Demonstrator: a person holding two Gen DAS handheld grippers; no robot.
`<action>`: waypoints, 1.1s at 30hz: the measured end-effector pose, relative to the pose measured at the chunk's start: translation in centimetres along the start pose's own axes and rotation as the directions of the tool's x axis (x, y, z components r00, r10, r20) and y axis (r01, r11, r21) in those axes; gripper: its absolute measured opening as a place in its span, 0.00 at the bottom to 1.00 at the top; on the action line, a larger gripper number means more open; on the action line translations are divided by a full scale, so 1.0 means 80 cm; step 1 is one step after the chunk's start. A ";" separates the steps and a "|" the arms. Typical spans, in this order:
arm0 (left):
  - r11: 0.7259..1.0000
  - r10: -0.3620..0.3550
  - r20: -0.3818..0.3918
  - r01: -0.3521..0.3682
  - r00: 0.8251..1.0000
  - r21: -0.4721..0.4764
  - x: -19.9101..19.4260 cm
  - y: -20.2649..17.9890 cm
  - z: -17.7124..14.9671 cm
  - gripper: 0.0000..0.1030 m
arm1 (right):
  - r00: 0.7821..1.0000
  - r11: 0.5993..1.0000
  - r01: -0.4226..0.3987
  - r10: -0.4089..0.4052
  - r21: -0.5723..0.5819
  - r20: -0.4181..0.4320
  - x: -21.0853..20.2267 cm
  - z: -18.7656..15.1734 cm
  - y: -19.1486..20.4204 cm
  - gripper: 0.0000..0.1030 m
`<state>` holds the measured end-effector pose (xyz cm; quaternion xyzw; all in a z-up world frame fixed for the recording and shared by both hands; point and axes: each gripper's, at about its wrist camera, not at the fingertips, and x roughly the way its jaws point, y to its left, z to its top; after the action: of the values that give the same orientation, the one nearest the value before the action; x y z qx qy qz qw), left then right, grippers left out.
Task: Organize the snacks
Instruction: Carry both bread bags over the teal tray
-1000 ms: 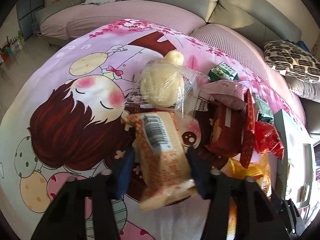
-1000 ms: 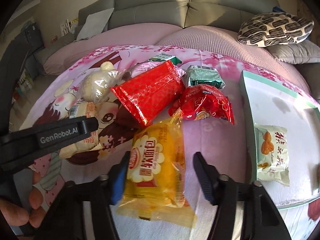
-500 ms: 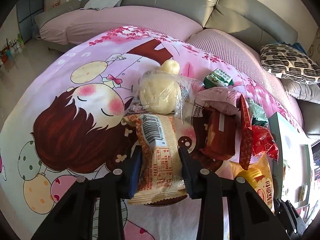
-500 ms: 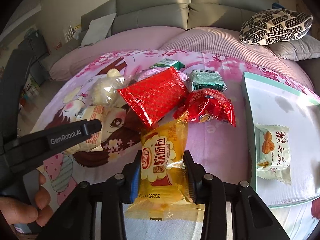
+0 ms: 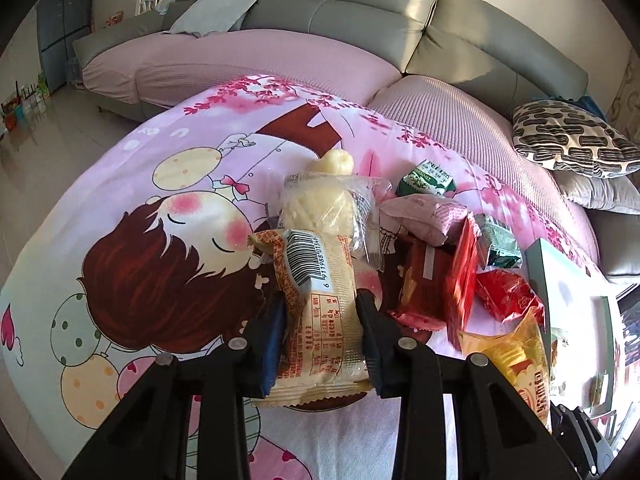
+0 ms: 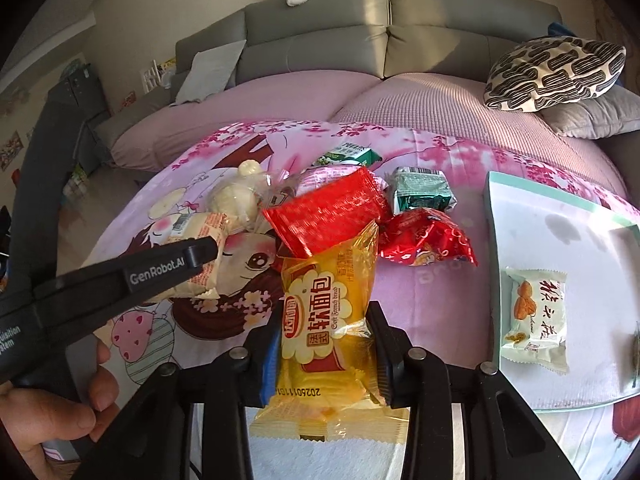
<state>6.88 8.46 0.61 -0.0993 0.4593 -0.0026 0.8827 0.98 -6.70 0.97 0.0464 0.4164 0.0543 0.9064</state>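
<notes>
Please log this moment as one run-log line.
left gripper: shut on cream pack | right gripper: shut on yellow pack

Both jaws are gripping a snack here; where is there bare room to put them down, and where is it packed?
Most of the tray is bare; only a pale green packet lies near its front. The blanket left of the pile is also free. Crowded: the cluster of the red packet, green packet and bagged buns beyond the beige packet and yellow packet.

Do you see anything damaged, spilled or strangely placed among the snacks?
Nothing looks spilled or torn. The snacks lie in a loose heap: the red packet leans on others, and only one pastry is in the tray. Both held packets, cream and yellow, are squeezed in their jaws.
</notes>
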 end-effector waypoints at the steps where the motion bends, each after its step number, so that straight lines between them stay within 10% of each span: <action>1: 1.000 -0.001 0.004 0.001 1.000 -0.002 -0.002 0.000 0.000 0.35 | 1.000 1.000 0.000 0.000 0.001 0.000 0.000 0.000 0.000 0.39; 19: 0.999 -0.033 0.084 0.032 0.996 0.014 -0.030 -0.018 0.008 0.35 | 0.993 0.986 0.089 -0.098 0.141 0.060 -0.033 0.009 -0.073 0.39; 33: 0.939 -0.241 0.068 0.215 0.968 0.267 -0.044 -0.163 -0.010 0.36 | 0.943 0.888 0.290 -0.329 0.356 0.052 -0.083 -0.002 -0.208 0.39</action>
<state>5.32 -4.14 5.34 -0.0365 0.3956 -0.1596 0.9037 -2.41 -24.10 3.67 0.1398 0.3707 -0.1672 0.9028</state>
